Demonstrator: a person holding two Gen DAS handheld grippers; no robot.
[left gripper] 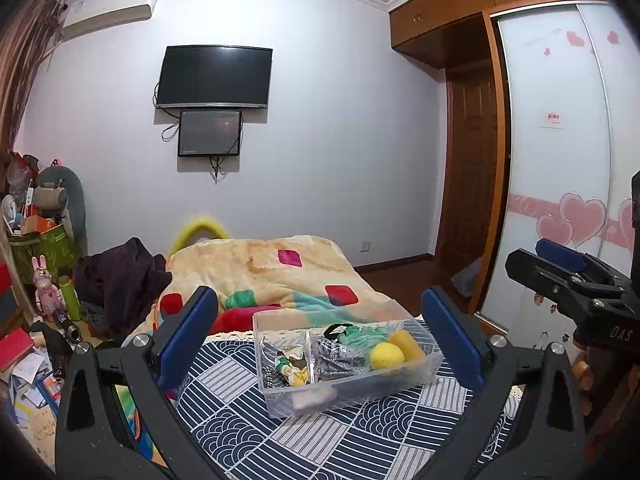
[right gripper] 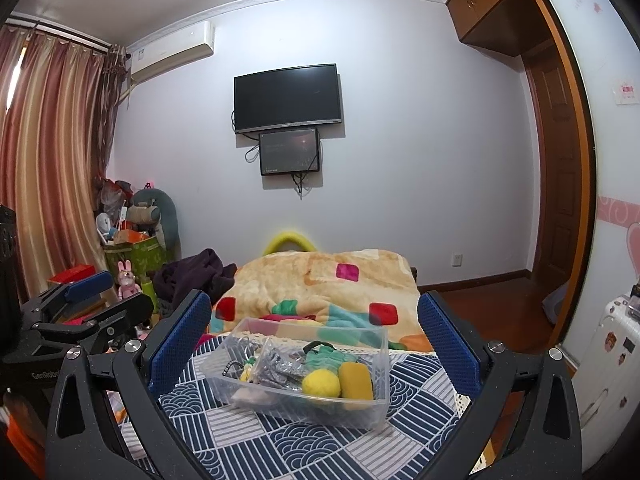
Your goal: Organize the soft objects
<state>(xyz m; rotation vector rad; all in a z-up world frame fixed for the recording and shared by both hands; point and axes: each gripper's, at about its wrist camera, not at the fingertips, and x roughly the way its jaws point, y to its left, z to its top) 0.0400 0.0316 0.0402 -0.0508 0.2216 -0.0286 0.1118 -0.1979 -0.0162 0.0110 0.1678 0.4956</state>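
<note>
Left wrist view looks along my left tongs [left gripper: 320,340], spread wide with nothing between the blue pads, hanging above a clear plastic bin [left gripper: 424,364] that sits on a navy and white patterned cloth [left gripper: 344,440]. A divider splits the bin. The right-hand compartment holds a yellow pom-pom ball [left gripper: 386,356], a mustard cylinder-shaped sponge [left gripper: 408,344] touching it, a teal knitted piece [left gripper: 362,336] behind them and a silvery grey crumpled item [left gripper: 334,358]. The left-hand compartment holds a small jumble of white, green and yellow bits [left gripper: 292,368]; what they are I cannot tell.

My right tongs [right gripper: 314,340] are also wide apart and empty, hovering near the same bin [right gripper: 382,360] from its other side, and they show at the right edge of the left view [left gripper: 560,276].

Beyond the cloth lies a peach blanket [right gripper: 320,276] with coloured squares on the bed. A dark television [right gripper: 288,96] hangs on the far wall, a smaller screen [right gripper: 289,151] just beneath it.
</note>
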